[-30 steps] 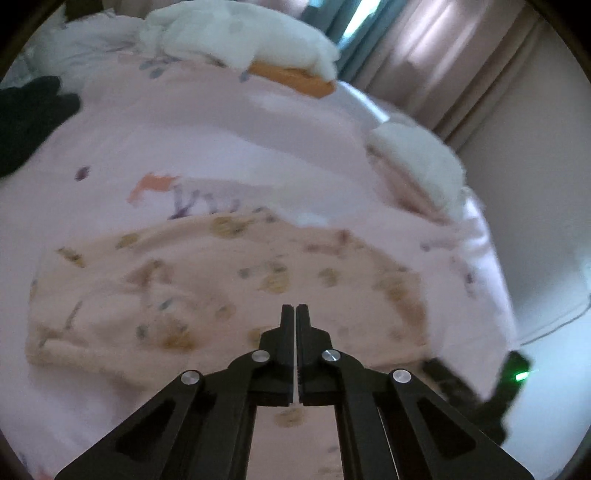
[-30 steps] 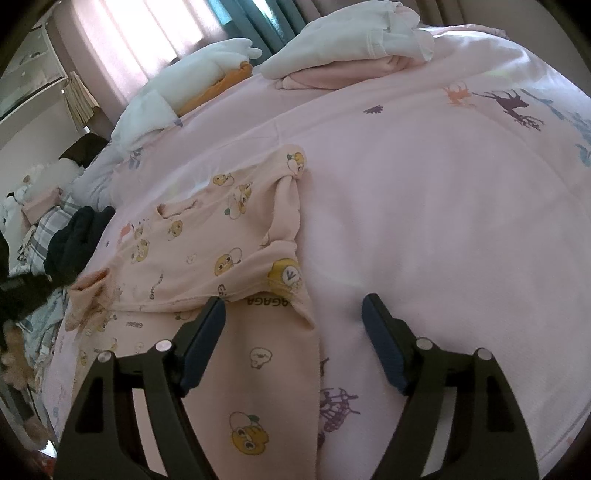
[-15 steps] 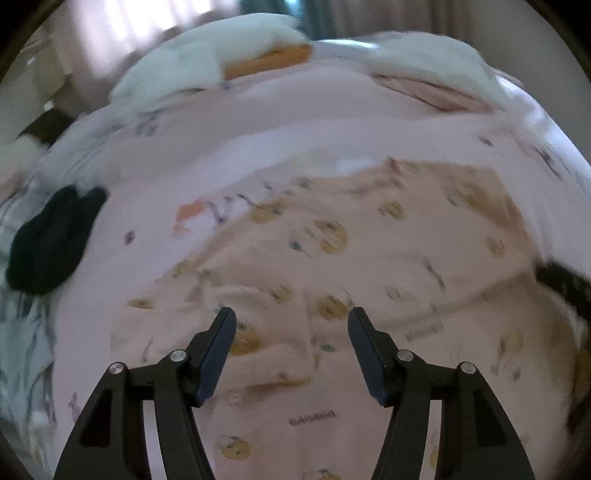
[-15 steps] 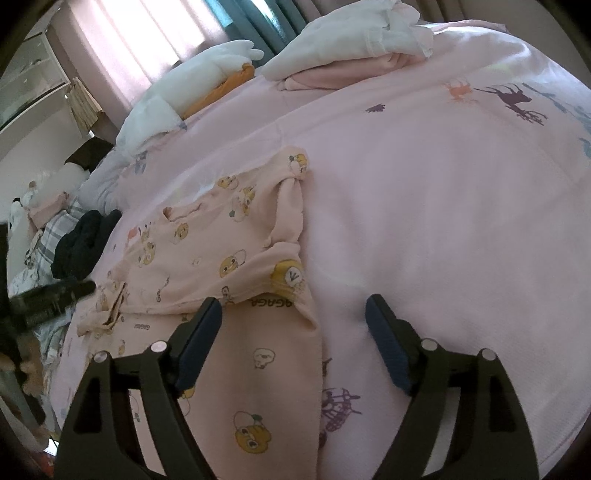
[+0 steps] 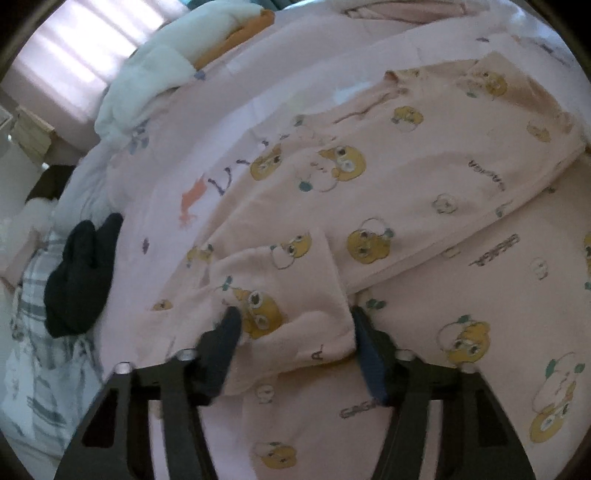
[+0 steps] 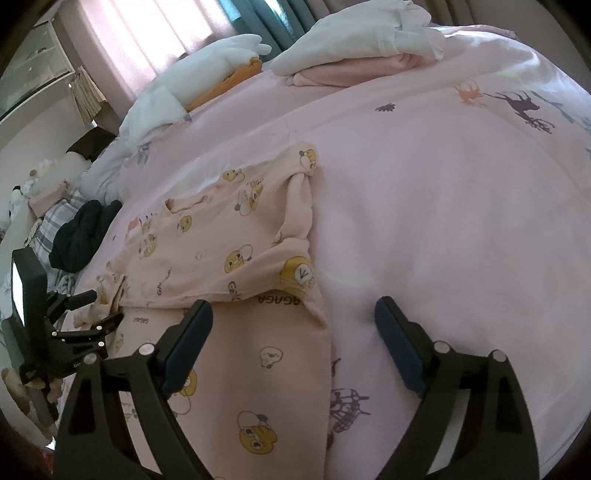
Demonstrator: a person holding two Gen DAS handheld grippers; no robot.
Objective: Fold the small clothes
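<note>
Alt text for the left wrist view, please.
Open left tongs straddle a folded sleeve of a peach cartoon-print baby garment spread on a pink bedsheet. A dark cloth bundle lies at left.

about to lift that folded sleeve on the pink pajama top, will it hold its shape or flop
Probably flop: the pajama top looks like soft knit, already creased and bunched at the sleeve between the open left gripper fingers. It likely drapes and drags neighbouring cloth. It seems light and unlikely to slip from the fingers.

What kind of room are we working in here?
Most likely a bedroom: the pink printed garment lies spread on a bed with a pink deer-print sheet, pillows or folded bedding sit at the far end, and curtains cover a bright window behind.
</note>
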